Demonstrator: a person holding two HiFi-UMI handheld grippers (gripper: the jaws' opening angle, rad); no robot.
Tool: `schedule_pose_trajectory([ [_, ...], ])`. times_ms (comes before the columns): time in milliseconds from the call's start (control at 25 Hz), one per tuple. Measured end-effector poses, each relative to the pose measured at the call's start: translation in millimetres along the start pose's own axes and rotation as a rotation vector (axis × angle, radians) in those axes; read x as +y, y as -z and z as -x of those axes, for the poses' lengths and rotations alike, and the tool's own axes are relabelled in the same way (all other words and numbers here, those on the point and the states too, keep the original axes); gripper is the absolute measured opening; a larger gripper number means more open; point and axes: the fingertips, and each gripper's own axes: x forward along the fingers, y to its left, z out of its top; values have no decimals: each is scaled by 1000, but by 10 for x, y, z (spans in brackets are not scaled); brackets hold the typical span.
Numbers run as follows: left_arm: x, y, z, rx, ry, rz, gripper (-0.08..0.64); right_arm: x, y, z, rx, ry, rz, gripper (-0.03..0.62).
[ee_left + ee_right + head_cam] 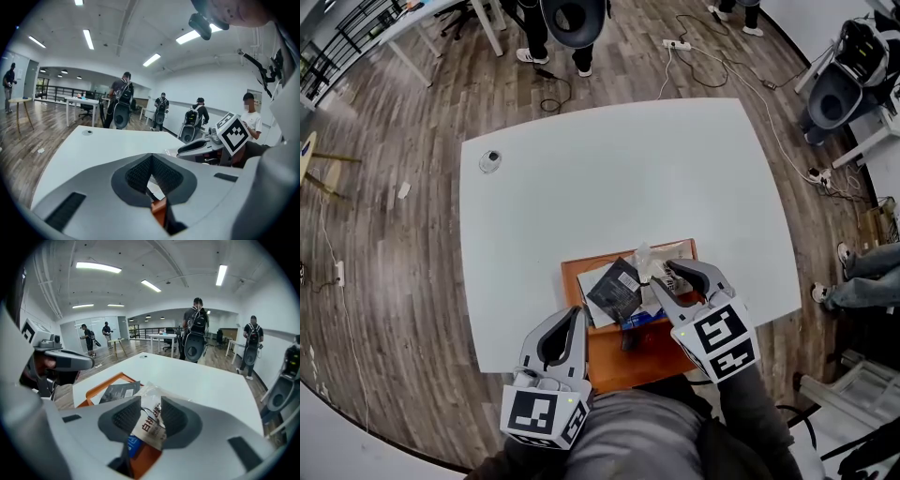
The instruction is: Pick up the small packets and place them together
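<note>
Right gripper (150,400): jaws about half apart, clear plastic packet with red and black print (149,426) between the pads, not pinched, lower centre of frame. Packet lies in shallow orange tray (630,367) with dark grey foil packet (615,289) and small blue packet (133,445). Left gripper (151,156): jaws together, empty, by tray's left edge. Round-cornered white table (609,178) beneath.

the table (609,178) is looking smooth and matt, the clear packet (150,423) is glinting like crinkly plastic film, the dark packet (615,289) is looking dull, the floor (384,234) is showing wood grain.
</note>
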Motion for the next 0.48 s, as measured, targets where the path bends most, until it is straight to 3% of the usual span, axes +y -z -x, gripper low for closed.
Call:
schedule_pose_trajectory([
  [480,-62,-35,178,-26,18,-20,-3,63,-128,233,-68,68,20,120],
])
